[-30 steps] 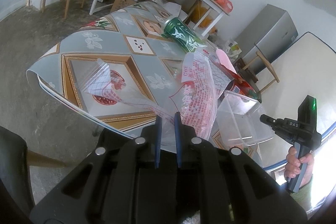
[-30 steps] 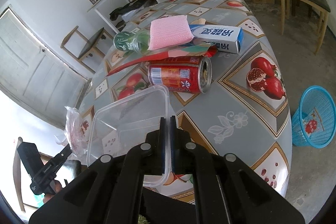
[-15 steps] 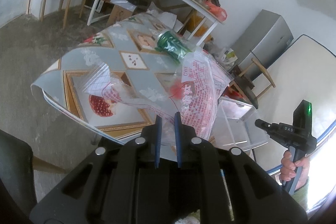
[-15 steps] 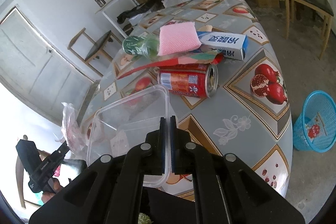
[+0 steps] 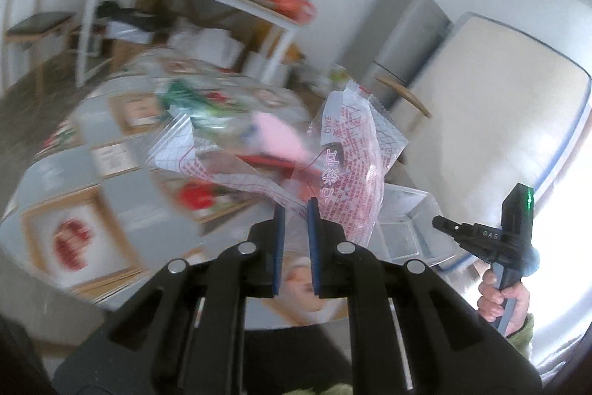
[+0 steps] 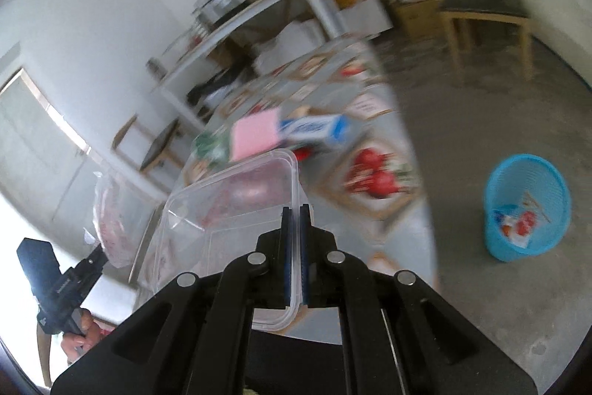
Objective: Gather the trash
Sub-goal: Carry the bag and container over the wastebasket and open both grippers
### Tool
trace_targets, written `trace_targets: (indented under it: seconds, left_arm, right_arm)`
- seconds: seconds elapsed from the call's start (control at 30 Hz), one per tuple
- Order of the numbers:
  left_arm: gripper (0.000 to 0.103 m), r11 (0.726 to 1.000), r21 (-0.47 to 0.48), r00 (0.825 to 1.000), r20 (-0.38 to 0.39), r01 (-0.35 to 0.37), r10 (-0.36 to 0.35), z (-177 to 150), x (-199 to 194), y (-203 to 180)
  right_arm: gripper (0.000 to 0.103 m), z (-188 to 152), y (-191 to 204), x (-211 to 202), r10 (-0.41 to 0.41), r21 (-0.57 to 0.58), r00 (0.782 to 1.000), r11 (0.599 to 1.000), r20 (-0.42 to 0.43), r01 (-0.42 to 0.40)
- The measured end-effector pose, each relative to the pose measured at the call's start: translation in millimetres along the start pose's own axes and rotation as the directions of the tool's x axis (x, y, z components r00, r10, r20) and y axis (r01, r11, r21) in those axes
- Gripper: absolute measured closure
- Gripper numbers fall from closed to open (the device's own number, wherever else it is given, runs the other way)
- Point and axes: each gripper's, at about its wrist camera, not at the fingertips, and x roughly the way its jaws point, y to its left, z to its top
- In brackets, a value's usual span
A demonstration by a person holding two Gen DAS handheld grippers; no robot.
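Pinching the crinkly clear plastic bag with red print (image 5: 347,173), our left gripper (image 5: 294,210) should carry it clear of the table. Our right gripper (image 6: 295,213), clamped on the clear plastic container (image 6: 236,206), should swing toward the blue mesh bin (image 6: 527,206), right of it.

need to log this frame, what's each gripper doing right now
left gripper: shut on the printed plastic bag
right gripper: shut on the rim of the clear plastic container

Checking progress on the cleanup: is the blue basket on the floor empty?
No, the blue basket already holds some crumpled wrappers at its bottom.
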Motion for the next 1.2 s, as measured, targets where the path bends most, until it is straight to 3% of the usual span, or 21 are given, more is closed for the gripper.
trace_targets:
  seconds: [0.2,0.33,0.47,0.6,0.77,0.87,1.0,1.07,1.13,1.2]
  left_arm:
    - [0.093,0.982,0.115,0.982,-0.132,0.151,-0.136,17.5,73.7,-77.0]
    - [0.093,0.954,0.172,0.948,-0.246,0.246,-0.200,21.5,129.9,-132.0]
    - [0.093,0.932,0.198,0.898,-0.388,0.303,-0.209,10.6,201.7,-183.6]
    - [0.093,0.923,0.227,0.841,-0.518,0.311,-0.157,-12.1,277.1,-227.4]
    - [0.093,0.917,0.287,0.787,-0.616,0.279,-0.047,-42.3,365.1,-262.9]
    - [0.093,0.925,0.294,0.740,-0.672,0.240,0.022,-64.4,418.5,-276.3]
    - [0.093,0.930,0.309,0.686,-0.722,0.199,0.093,-88.9,481.9,-283.8]
    - [0.092,0.930,0.316,0.666,-0.737,0.190,0.114,-101.2,505.9,-289.8]
    - [0.092,0.933,0.314,0.664,-0.737,0.176,0.123,-109.5,530.4,-292.2]
    - [0.079,0.935,0.319,0.652,-0.744,0.155,0.146,-121.7,540.7,-291.5]
  right_arm:
    - [0.099,-0.3,-83.1,-57.7,-0.165,0.152,0.980,0.977,0.111,0.147]
    - [0.099,-11.2,-145.1,-84.0,-0.303,0.265,0.944,0.928,0.133,0.261]
    - [0.099,-24.9,-208.3,-94.2,-0.415,0.375,0.904,0.858,0.106,0.350]
    - [0.099,-36.0,-265.0,-88.6,-0.481,0.457,0.875,0.789,0.046,0.410]
    - [0.099,-40.2,-321.7,-67.7,-0.551,0.507,0.834,0.711,-0.029,0.487]
    - [0.099,-39.2,-341.0,-60.3,-0.588,0.519,0.807,0.677,-0.045,0.522]
    - [0.099,-35.9,-359.7,-58.8,-0.607,0.546,0.793,0.650,-0.045,0.529]
    - [0.099,-34.7,-368.9,-60.7,-0.616,0.559,0.787,0.637,-0.044,0.530]
    - [0.099,-31.5,-375.6,-58.3,-0.622,0.570,0.782,0.627,-0.044,0.531]
    - [0.099,-30.8,-380.2,-58.8,-0.624,0.582,0.780,0.618,-0.044,0.528]
